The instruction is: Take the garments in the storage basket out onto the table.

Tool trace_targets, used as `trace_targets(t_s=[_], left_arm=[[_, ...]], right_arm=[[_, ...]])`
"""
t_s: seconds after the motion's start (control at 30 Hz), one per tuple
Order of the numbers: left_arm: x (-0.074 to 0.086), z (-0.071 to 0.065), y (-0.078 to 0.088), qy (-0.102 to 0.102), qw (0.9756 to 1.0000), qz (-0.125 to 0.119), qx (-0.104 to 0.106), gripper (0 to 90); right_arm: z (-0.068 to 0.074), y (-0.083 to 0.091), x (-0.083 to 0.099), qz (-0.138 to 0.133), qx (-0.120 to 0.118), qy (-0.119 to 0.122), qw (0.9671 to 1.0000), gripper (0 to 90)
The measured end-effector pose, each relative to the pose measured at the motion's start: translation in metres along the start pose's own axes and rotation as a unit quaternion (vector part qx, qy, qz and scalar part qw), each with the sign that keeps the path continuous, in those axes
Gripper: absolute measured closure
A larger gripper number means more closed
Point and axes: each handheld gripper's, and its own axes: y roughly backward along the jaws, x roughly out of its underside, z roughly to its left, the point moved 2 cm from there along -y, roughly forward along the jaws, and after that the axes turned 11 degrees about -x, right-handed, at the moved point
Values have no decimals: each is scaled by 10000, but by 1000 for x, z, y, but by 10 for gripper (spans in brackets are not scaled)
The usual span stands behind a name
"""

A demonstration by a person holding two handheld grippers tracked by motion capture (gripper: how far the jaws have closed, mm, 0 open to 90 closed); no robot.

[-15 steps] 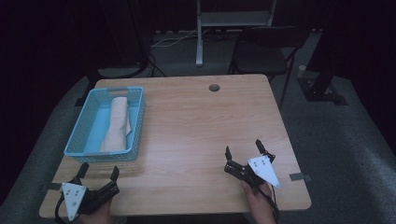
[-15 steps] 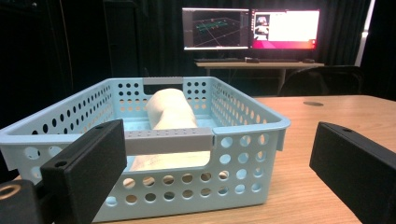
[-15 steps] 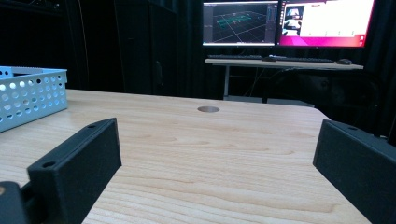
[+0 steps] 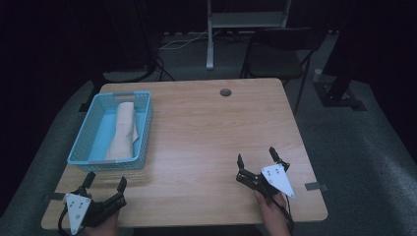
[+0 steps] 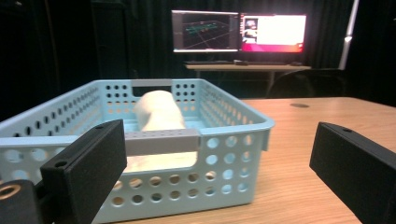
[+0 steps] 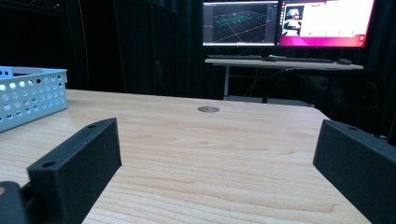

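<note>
While both grippers' jaws are held wide and empty, the left gripper is aimed at the blue basket; reaching its rolled cloth is judged next.

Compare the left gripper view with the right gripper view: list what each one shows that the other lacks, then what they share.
Left gripper view: the rolled cream cloth lying inside the blue basket, seen close up through its handle slot. Right gripper view: a corner of that basket at its left edge, and bare wooden table between open jaws. Both: the table's round grommet and two lit monitors behind.
</note>
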Motion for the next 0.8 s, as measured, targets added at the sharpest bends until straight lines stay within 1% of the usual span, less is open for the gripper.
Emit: trace_targets(t_s=[0.1,0.17,0.2,0.33,0.37,0.4,0.47,0.53,0.67,0.8], left_arm=[[0,0,1,4,10000,-30,-46,34],[0,1,1,62,9999,-21,-76,34],[0,2,1,129,9998,4,-127,34],[-1,3,1,208,9997,40,-144,33],[-3,3,3,226,9997,38,-124,34],[-3,3,3,226,9997,38,-124,34],[-10,1,6,127,9997,-37,-203,34],[-12,1,6,111,9997,-46,-216,33],[-16,3,5,127,9995,40,-288,34],[-19,6,3,145,9993,34,-333,34]], right_arm=[[0,0,0,1,0,1,10000,2],[0,0,0,1,0,-1,10000,2],[0,0,0,0,0,-2,10000,2],[0,0,0,-2,1,-7,10000,2],[0,0,0,-3,0,-8,10000,2],[0,0,0,-3,0,-8,10000,2],[0,0,0,-5,3,-6,10000,2],[0,0,0,-4,2,-6,10000,2],[0,0,0,-3,1,-7,10000,2],[0,0,0,-1,1,-5,10000,2]])
